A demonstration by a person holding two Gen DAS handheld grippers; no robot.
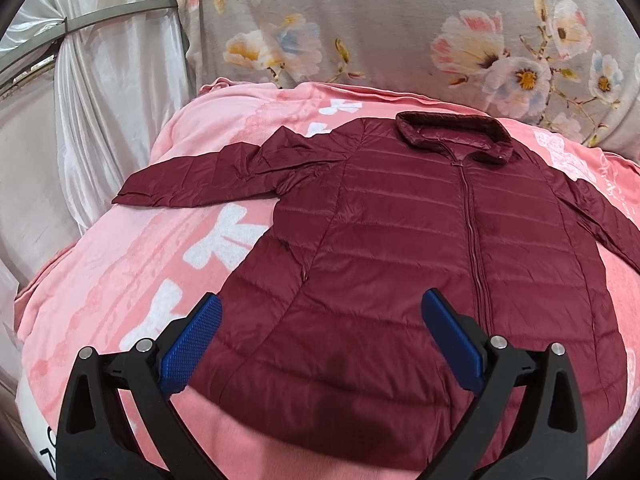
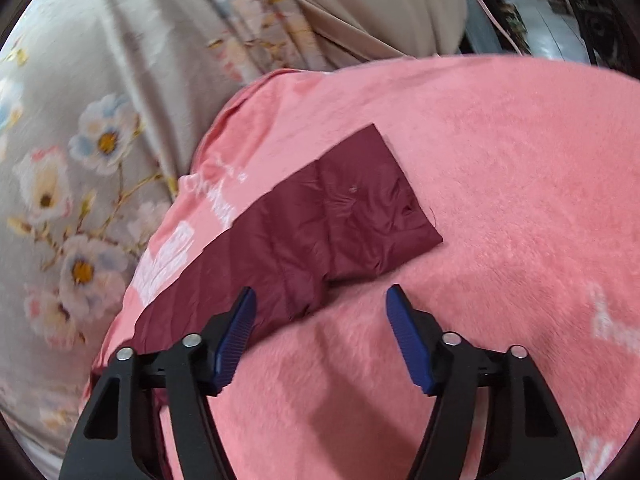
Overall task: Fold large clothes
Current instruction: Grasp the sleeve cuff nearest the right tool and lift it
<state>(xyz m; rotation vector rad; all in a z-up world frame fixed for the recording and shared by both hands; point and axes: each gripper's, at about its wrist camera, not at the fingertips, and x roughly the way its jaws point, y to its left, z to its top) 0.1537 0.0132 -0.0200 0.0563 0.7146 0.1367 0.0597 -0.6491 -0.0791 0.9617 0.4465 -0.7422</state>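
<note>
A maroon quilted jacket (image 1: pixel 420 240) lies flat and zipped on a pink blanket (image 1: pixel 132 280), collar at the far end, both sleeves spread out to the sides. My left gripper (image 1: pixel 322 300) is open and empty, hovering over the jacket's lower left hem area. In the right wrist view, one maroon sleeve (image 2: pixel 320 224) stretches across the pink blanket (image 2: pixel 500 200), its cuff end at the upper right. My right gripper (image 2: pixel 320 292) is open and empty just above the sleeve's lower edge.
A grey floral bedcover (image 1: pixel 400 24) lies behind the blanket and shows in the right wrist view (image 2: pixel 88 152) on the left. A white satin curtain (image 1: pixel 100 100) hangs at the left. A pink cable and dark clutter (image 2: pixel 540 12) sit at the far right.
</note>
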